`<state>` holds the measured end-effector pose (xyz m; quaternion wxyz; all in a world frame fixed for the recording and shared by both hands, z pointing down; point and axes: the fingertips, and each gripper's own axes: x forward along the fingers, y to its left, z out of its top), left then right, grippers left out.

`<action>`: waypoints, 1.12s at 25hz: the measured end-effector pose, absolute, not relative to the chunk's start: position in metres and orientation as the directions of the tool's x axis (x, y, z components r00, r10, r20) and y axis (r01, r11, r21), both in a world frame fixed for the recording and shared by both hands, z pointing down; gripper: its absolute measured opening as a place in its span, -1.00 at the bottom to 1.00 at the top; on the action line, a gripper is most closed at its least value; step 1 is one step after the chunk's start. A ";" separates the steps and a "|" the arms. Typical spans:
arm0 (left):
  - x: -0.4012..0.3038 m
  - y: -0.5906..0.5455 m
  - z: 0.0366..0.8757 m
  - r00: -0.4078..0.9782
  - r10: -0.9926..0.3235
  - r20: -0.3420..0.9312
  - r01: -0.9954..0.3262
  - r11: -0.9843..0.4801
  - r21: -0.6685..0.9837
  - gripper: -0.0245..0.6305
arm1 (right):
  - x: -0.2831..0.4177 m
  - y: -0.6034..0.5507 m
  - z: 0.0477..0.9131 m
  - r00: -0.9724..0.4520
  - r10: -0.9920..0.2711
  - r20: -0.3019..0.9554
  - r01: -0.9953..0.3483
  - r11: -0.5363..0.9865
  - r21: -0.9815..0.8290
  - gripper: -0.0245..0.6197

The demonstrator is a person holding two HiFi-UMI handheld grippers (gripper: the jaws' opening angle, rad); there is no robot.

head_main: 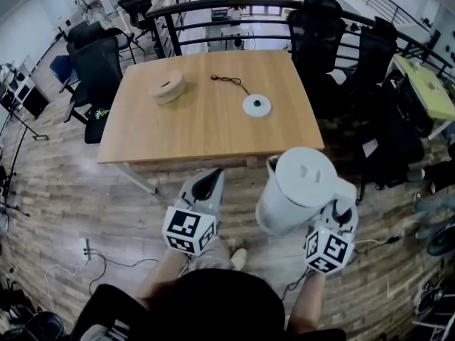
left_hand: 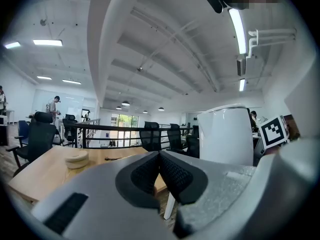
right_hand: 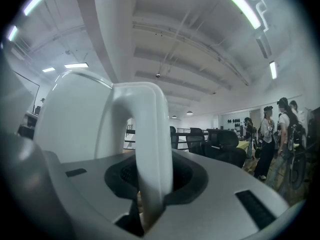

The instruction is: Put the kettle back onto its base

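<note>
The right gripper's [right_hand: 155, 176] jaws are clenched on the kettle's handle [right_hand: 146, 129], which stands upright between the pads. The left gripper's [left_hand: 160, 170] jaws are pressed together on nothing. In the head view the white kettle [head_main: 297, 183] hangs in the air off the near edge of the wooden table [head_main: 178, 137]. Its round base [head_main: 257, 105] lies bare on the tabletop, at about eleven o'clock from the kettle and well apart. The dark cord [head_main: 229, 81] beside it may be the base's own, though it is too small to tell. The pick-up looks done; carrying the kettle over and seating it are left.
</note>
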<state>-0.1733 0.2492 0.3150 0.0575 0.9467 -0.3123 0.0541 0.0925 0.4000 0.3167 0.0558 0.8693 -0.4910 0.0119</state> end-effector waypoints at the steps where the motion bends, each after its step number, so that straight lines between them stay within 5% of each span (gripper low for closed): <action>1: -0.170 0.248 0.315 0.800 -0.584 0.138 -0.597 -0.799 0.074 -0.93 | 0.095 0.399 0.317 0.518 -0.852 0.074 -0.855 -0.512 0.085 -0.67; 28: -0.039 0.087 0.321 0.830 -0.530 0.175 -0.549 -0.831 0.091 -0.93 | 0.213 0.262 0.318 0.582 -0.810 0.068 -0.813 -0.578 0.069 -0.68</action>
